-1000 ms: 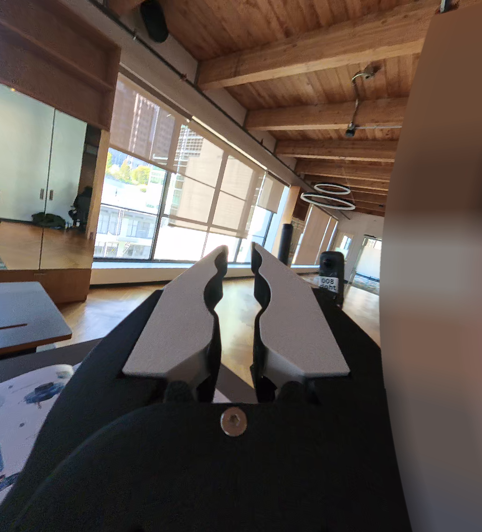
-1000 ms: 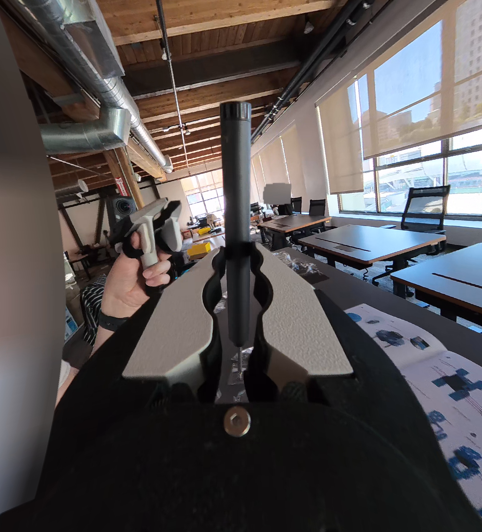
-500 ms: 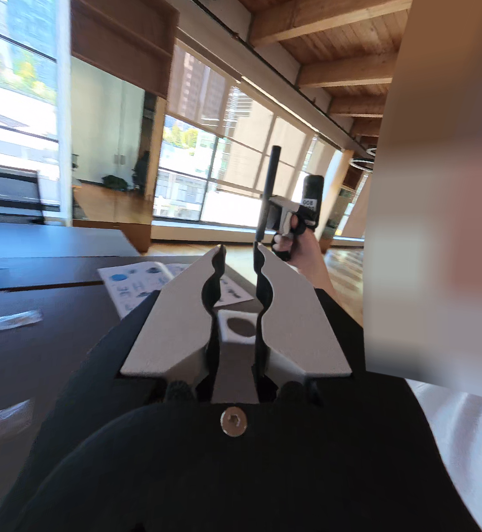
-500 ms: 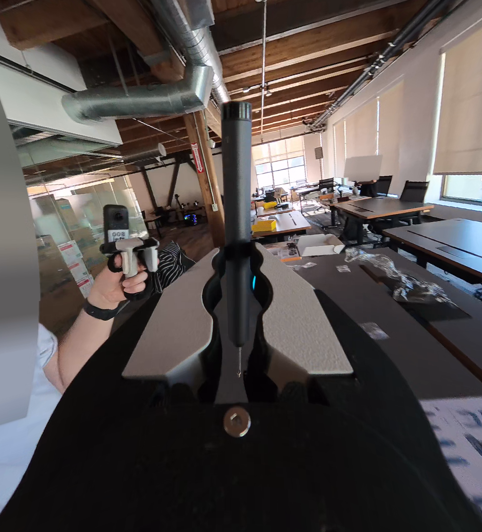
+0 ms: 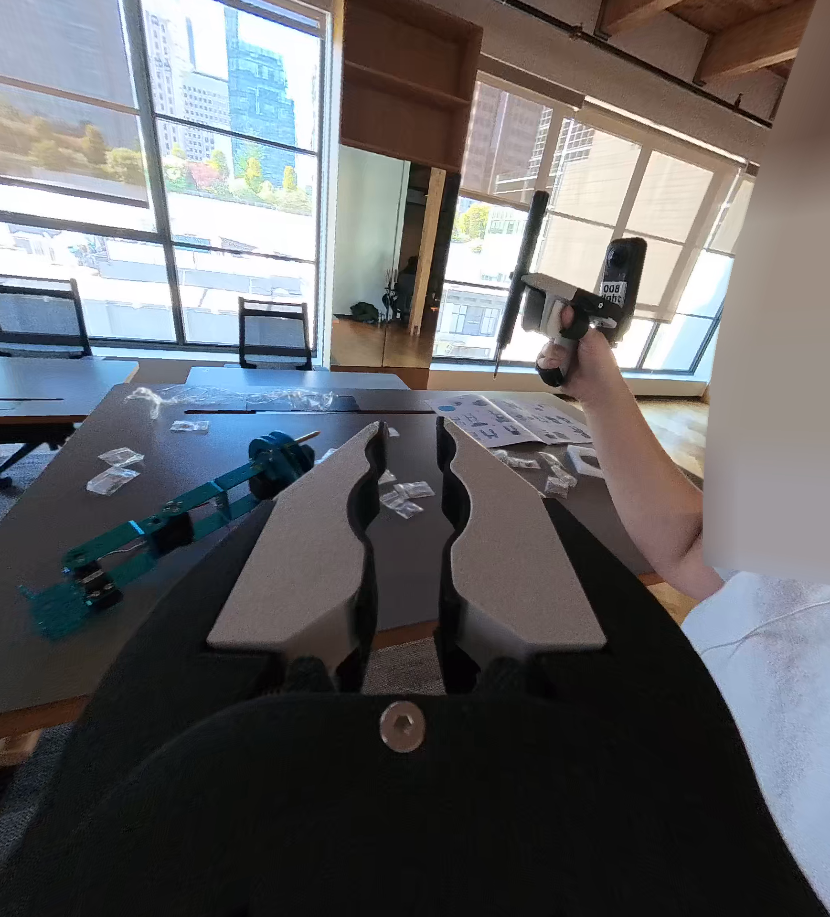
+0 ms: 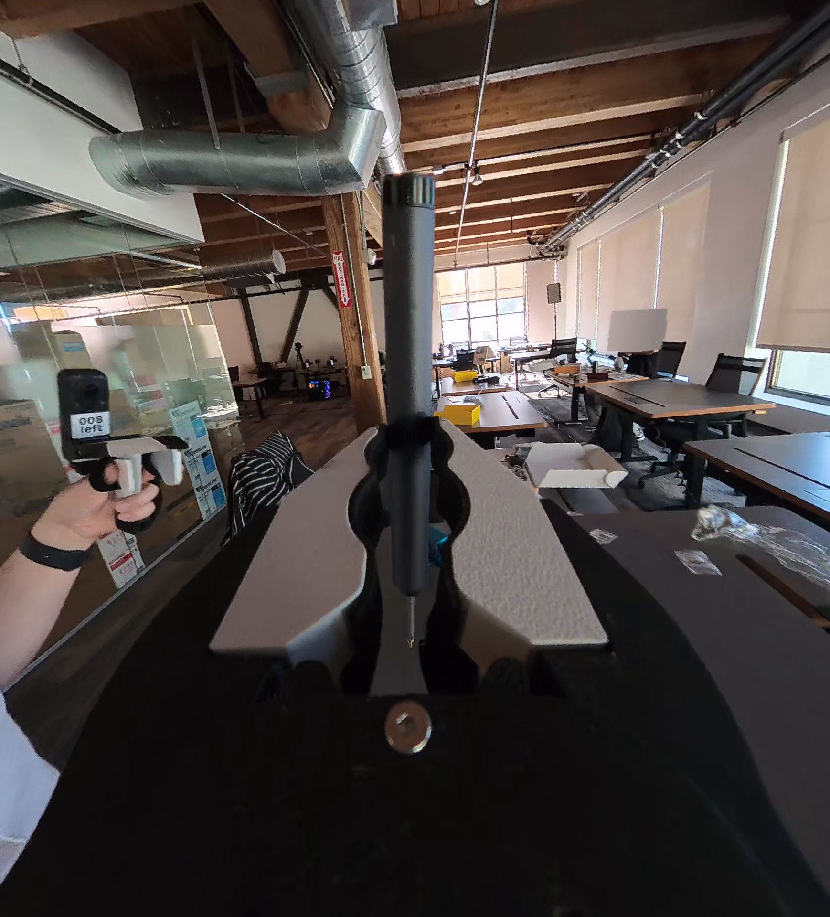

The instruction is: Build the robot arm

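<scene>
Two grippers are being held up above a dark tabletop (image 5: 80,660), well apart from each other. On the right gripper (image 6: 408,436) the fingers are pinching a slim dark screwdriver (image 6: 407,377) near their tips; its long axis is standing almost upright across them, cap end up and thin bit pointing down toward the gripper body. The left wrist view is showing the same tool (image 5: 522,278) leaning slightly, high over the far right edge of the tabletop beside an open instruction booklet (image 5: 512,422). The left gripper (image 5: 409,431) is hanging with its fingers a narrow gap apart and holding nothing. A teal metal assembly (image 5: 175,526) is lying low and to the left of those fingers, its long axis running diagonally away toward a dark wheel (image 5: 279,459), so the left gripper is looking the nearer one. Small clear bags (image 5: 405,496) are lying scattered beyond the fingertips
</scene>
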Action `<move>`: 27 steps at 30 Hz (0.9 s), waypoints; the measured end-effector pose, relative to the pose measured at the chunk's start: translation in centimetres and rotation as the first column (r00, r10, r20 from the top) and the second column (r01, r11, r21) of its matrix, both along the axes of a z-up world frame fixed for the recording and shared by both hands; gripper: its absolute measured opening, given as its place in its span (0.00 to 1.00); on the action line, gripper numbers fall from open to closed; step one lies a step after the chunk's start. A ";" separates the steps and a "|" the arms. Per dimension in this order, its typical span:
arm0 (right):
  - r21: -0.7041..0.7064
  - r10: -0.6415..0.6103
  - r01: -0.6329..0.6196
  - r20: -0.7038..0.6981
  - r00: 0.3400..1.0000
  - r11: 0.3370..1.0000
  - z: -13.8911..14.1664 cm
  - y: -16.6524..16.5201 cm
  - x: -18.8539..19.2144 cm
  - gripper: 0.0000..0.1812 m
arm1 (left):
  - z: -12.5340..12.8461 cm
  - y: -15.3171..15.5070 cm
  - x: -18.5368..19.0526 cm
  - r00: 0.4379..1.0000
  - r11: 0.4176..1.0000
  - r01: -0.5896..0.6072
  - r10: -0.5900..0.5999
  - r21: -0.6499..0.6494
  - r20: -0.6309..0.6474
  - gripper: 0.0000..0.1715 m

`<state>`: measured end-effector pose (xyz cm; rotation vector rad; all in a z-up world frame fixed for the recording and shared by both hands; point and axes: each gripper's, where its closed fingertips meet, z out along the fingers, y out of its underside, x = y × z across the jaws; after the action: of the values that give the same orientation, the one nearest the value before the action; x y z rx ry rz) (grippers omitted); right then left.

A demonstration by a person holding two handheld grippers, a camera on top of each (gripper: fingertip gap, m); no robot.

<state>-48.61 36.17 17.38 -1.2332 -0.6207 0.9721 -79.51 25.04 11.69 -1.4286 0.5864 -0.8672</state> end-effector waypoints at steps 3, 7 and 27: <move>0.008 0.044 -0.044 0.031 0.999 0.999 -0.1 1.6 -4.5 0.09 | -0.5 2.8 -2.5 0.999 0.999 0.030 -0.029 -0.016 0.034 0.10; 0.021 0.128 -0.131 0.087 0.988 0.991 -0.1 4.1 -10.2 0.09 | -1.4 7.3 -5.0 0.996 0.999 0.033 -0.031 -0.024 0.081 0.10; -0.013 0.245 -0.246 0.160 0.956 0.969 -8.2 16.7 -35.2 0.09 | -8.7 27.1 -13.9 0.929 0.926 0.371 -0.371 -0.068 0.013 0.13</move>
<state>-83.83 52.87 9.21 -1.2559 -0.9206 1.0813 -93.36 52.12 2.98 -1.4011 0.8518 -1.1963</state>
